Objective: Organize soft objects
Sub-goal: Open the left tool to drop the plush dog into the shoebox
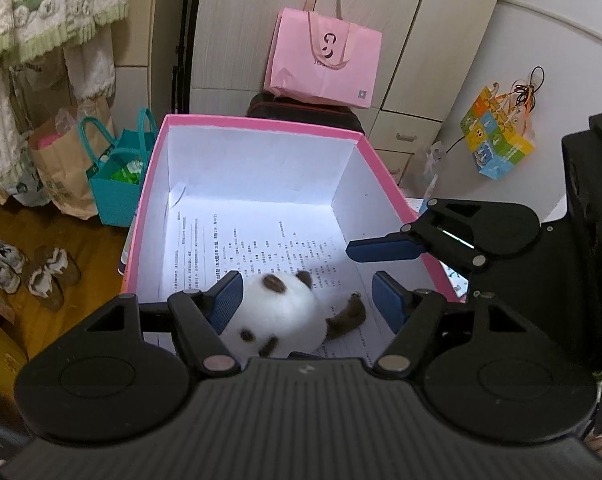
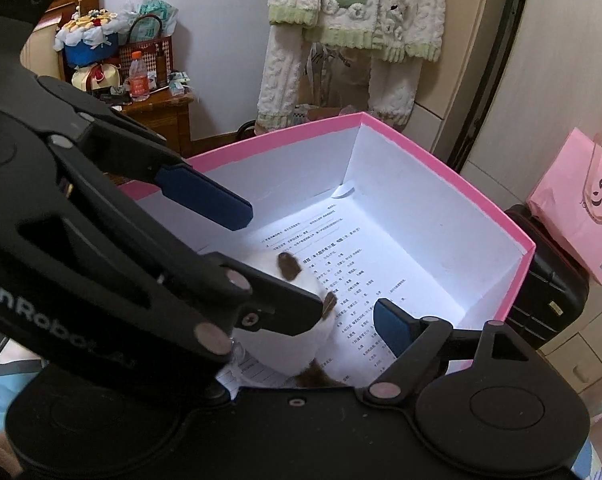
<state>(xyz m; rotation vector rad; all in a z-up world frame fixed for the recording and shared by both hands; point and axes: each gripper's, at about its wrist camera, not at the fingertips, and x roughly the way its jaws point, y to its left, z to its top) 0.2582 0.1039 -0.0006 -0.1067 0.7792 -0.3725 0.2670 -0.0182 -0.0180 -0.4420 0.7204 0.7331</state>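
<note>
plush toy (image 1: 277, 316): 1, at 6 o'clock | pink box (image 1: 261, 123): 1 | printed sheet (image 1: 261, 240): 1 | pink bag (image 1: 325, 60): 1

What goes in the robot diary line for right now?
plush toy: lying in pink box on printed paper | left claw: open around toy | right claw: open, nothing held
</note>
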